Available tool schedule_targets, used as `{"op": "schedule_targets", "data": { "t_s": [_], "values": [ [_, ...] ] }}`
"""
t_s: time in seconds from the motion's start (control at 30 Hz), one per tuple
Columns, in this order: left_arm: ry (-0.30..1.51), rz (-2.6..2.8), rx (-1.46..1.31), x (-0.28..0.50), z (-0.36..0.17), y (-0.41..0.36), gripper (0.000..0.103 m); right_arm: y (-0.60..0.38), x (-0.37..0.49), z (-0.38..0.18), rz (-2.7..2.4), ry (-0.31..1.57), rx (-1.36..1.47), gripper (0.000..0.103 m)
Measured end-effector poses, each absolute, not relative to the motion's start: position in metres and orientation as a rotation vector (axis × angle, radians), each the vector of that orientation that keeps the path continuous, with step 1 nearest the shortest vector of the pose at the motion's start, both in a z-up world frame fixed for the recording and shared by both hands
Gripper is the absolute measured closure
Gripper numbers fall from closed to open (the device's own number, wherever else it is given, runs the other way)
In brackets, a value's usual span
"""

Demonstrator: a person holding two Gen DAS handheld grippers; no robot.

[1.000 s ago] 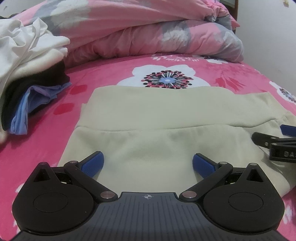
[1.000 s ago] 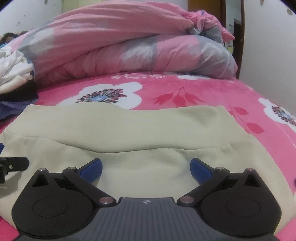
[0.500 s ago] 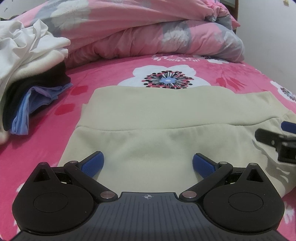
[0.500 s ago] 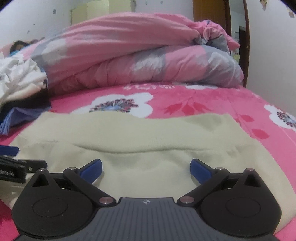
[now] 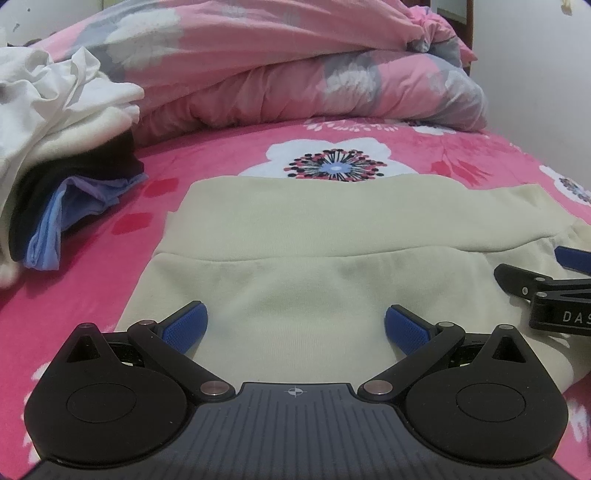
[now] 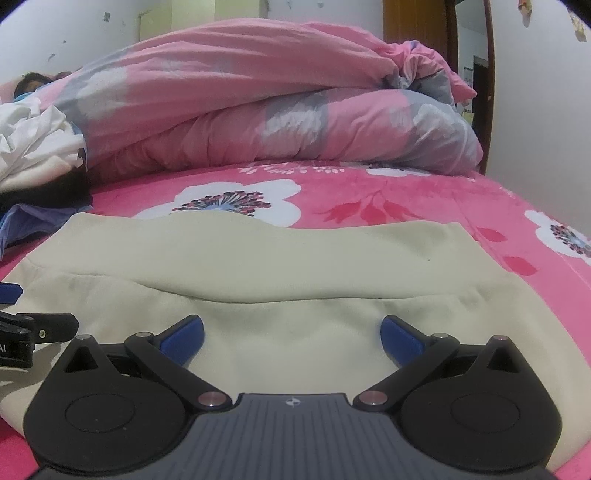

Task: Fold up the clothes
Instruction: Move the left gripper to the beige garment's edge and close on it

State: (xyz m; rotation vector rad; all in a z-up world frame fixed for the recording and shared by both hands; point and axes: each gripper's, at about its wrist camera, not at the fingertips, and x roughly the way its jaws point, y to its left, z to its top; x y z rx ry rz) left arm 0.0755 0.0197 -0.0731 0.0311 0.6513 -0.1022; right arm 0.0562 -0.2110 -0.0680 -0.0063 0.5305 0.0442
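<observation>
A cream garment [image 5: 295, 236] lies flat on the pink flowered bed sheet [image 5: 92, 295], its far part folded over in a broad band [image 6: 258, 254]. My left gripper [image 5: 295, 325] hovers low over the garment's near left part, blue pads wide apart, nothing between them. My right gripper [image 6: 291, 334] hangs over the near right part, also open and empty. Each gripper shows at the edge of the other's view: the right one [image 5: 546, 291] at far right, the left one [image 6: 26, 328] at far left.
A heap of white, black and blue clothes [image 5: 55, 147] sits at the left of the bed. A rolled pink and grey quilt [image 5: 295, 74] lies across the back. A white wall [image 6: 546, 110] and a wooden door frame [image 6: 417, 29] stand at the right.
The right gripper has tilted up and pulled back a little, so more of the quilt and wall shows. The left gripper has barely moved. Both stayed open.
</observation>
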Motion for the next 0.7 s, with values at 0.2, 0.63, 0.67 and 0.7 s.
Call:
{"op": "schedule_targets", "data": {
  "t_s": [0.2, 0.63, 0.67, 0.7],
  "values": [
    [0.611, -0.102, 0.005, 0.056, -0.068, 0.021, 0.000, -0.211, 0.055, -0.069, 0.047, 0.526, 0.000, 0.000],
    [0.555, -0.107, -0.154, -0.014, -0.045, 0.044, 0.000, -0.214, 0.054, -0.069, 0.054, 0.519, 0.015, 0.000],
    [0.560, -0.108, -0.164, -0.018, -0.045, 0.047, 0.000, -0.214, 0.054, -0.069, 0.054, 0.518, 0.016, 0.000],
    [0.565, -0.109, -0.175, -0.023, -0.045, 0.049, 0.000, -0.214, 0.054, -0.069, 0.054, 0.518, 0.016, 0.000]
  ]
}}
